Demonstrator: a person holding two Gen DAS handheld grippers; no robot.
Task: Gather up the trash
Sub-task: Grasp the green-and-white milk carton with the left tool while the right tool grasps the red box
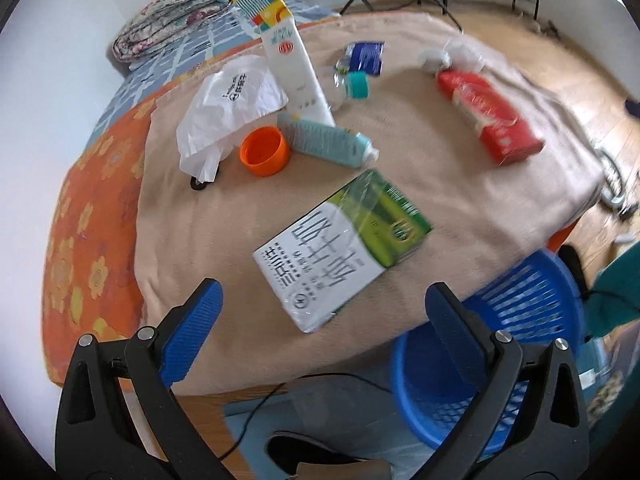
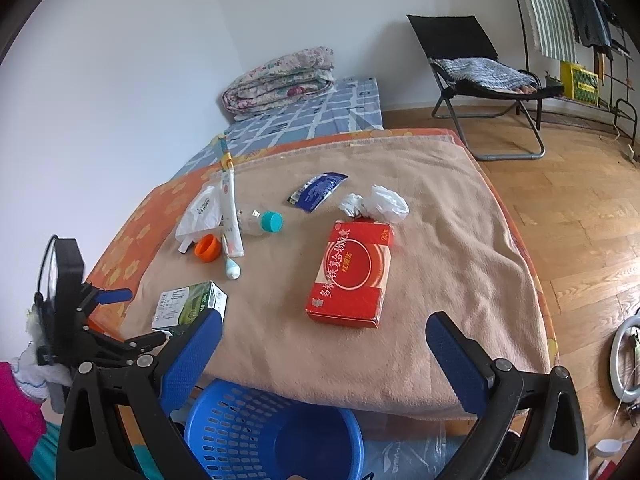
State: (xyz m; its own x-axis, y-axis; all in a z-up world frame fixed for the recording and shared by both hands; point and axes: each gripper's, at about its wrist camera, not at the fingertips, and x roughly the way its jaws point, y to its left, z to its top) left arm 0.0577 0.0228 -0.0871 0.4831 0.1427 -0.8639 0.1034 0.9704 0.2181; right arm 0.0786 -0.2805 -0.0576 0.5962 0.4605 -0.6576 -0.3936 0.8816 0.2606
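Trash lies on a beige blanket (image 2: 440, 280) over a bed. Nearest is a green-and-white milk carton (image 1: 344, 240) (image 2: 190, 306), lying flat just ahead of my open, empty left gripper (image 1: 324, 296). A red box (image 1: 488, 116) (image 2: 352, 272) lies in front of my open, empty right gripper (image 2: 324, 322). Farther back are an orange cup (image 1: 264, 151) (image 2: 207, 248), a teal tube (image 1: 328, 142), a tall white carton (image 1: 292, 60), a clear bottle with a teal cap (image 1: 356, 84) (image 2: 264, 222), a blue wrapper (image 2: 318, 190), a white bag (image 1: 228, 108) and crumpled white plastic (image 2: 376, 202). A blue basket (image 1: 500, 340) (image 2: 276, 436) stands on the floor below both grippers.
A folded quilt (image 2: 280, 80) lies at the bed's far end by the white wall. A black folding chair (image 2: 480, 80) and a drying rack (image 2: 580, 40) stand on the wooden floor to the right. A ring light (image 2: 628, 360) and a black cable (image 1: 260, 408) lie on the floor.
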